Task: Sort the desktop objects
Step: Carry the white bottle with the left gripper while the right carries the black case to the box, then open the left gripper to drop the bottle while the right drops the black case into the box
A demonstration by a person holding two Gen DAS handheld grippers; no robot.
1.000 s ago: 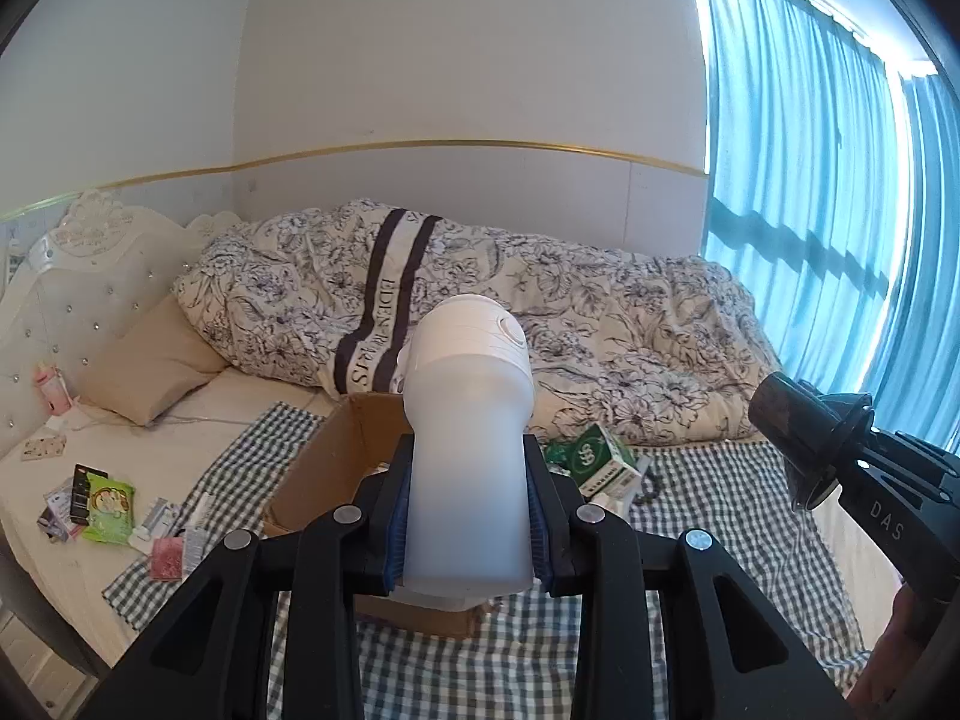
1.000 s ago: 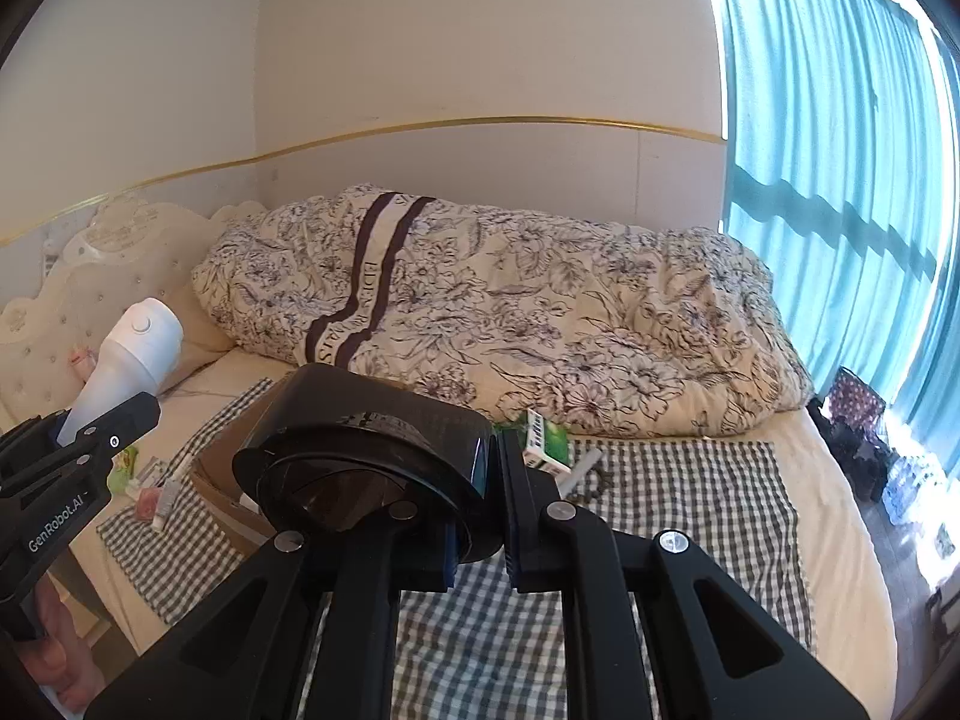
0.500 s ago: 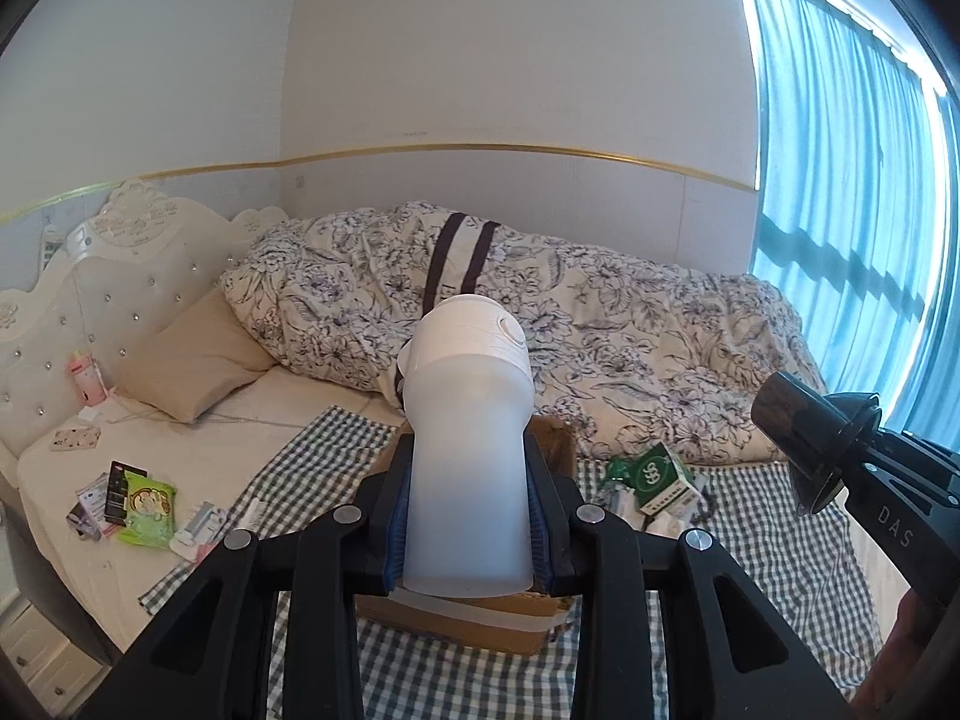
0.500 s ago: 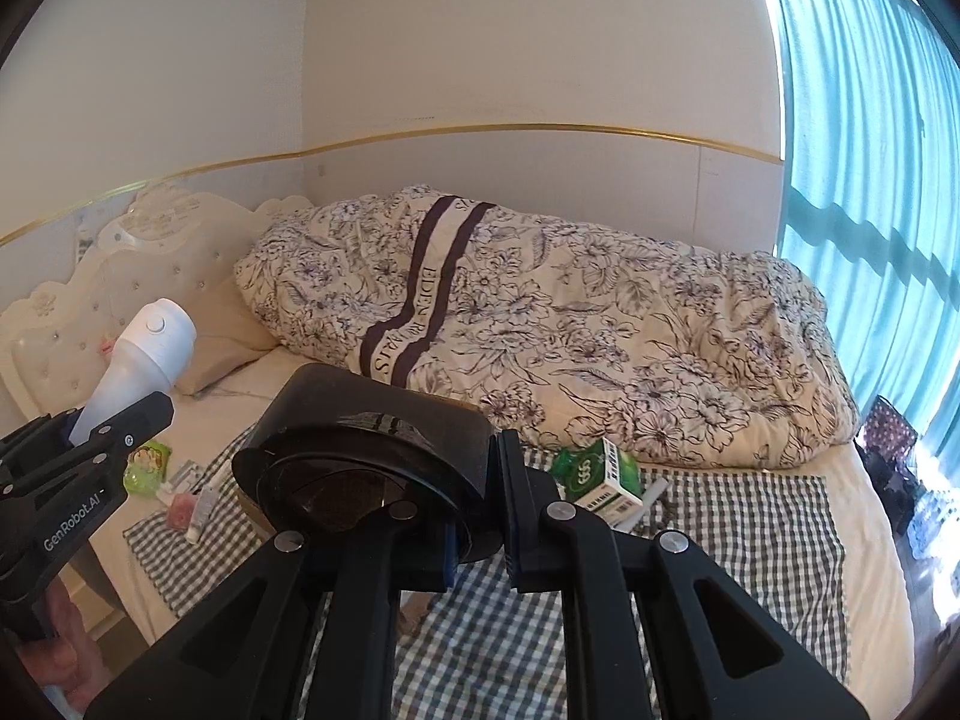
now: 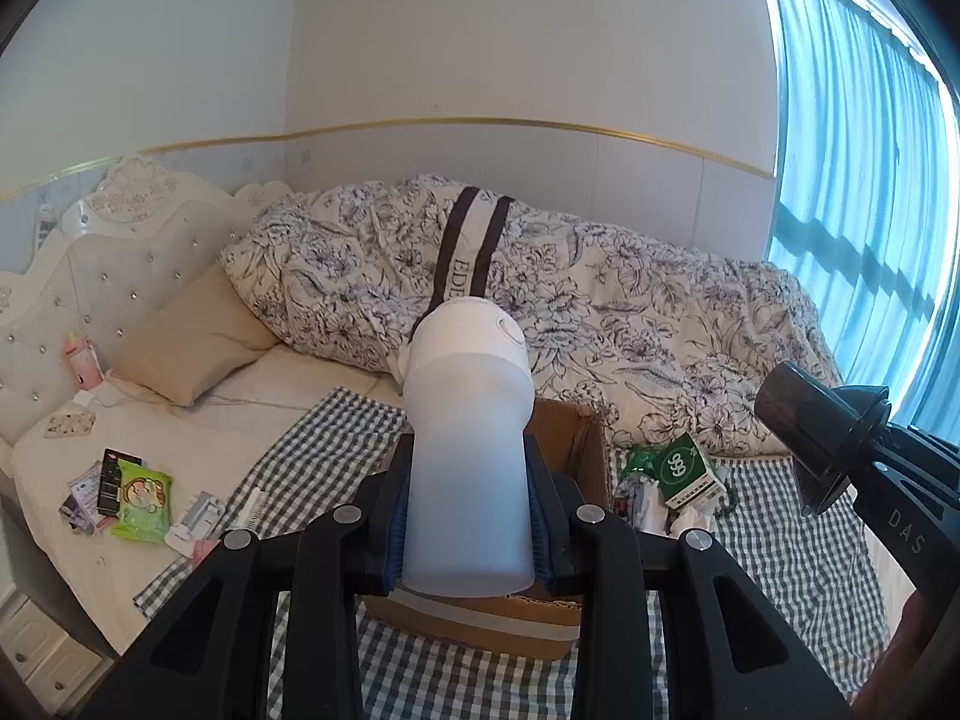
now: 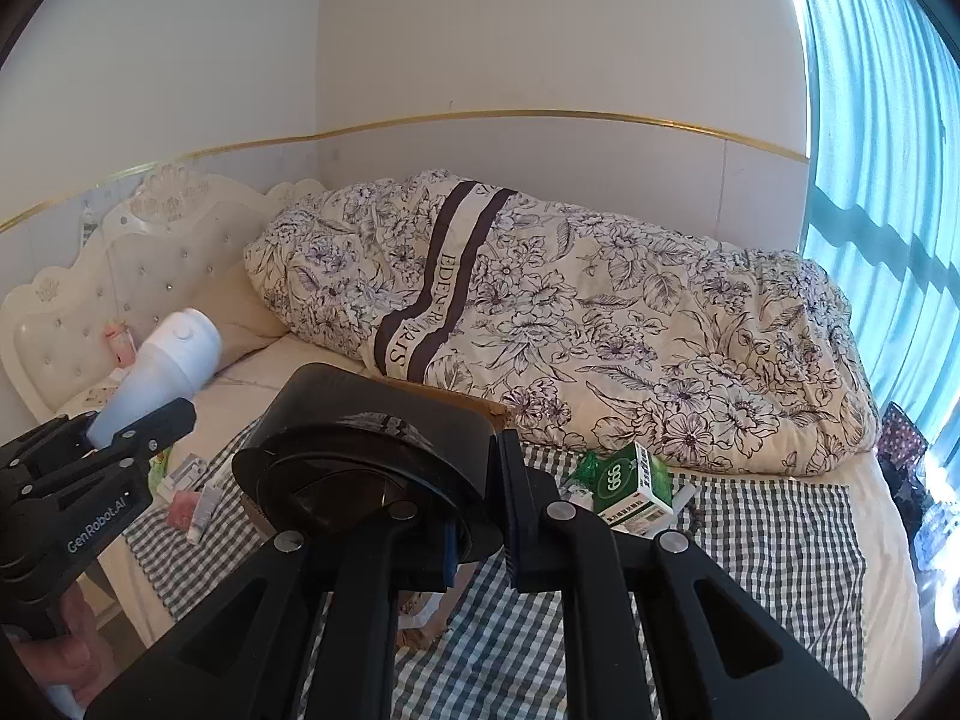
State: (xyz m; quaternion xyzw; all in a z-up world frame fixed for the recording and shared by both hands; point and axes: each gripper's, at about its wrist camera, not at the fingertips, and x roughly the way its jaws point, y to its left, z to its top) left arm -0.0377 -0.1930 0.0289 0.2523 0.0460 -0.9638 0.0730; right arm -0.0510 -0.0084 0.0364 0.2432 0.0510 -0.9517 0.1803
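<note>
While left tool [image 5: 468, 531] clamps frosted cylindrical bottle [image 5: 468, 456], right tool [image 6: 477, 516] grips glossy black lid [image 6: 372, 468] — domed.

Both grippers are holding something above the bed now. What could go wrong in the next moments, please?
1. The white bottle is tall and the left gripper clamps only its lower part, so it may tip or slip.
2. The right gripper pinches the black container at one edge only; it could rotate and fall.
3. The cardboard box sits on soft checkered cloth, beside the green box; a drop could miss it.
</note>
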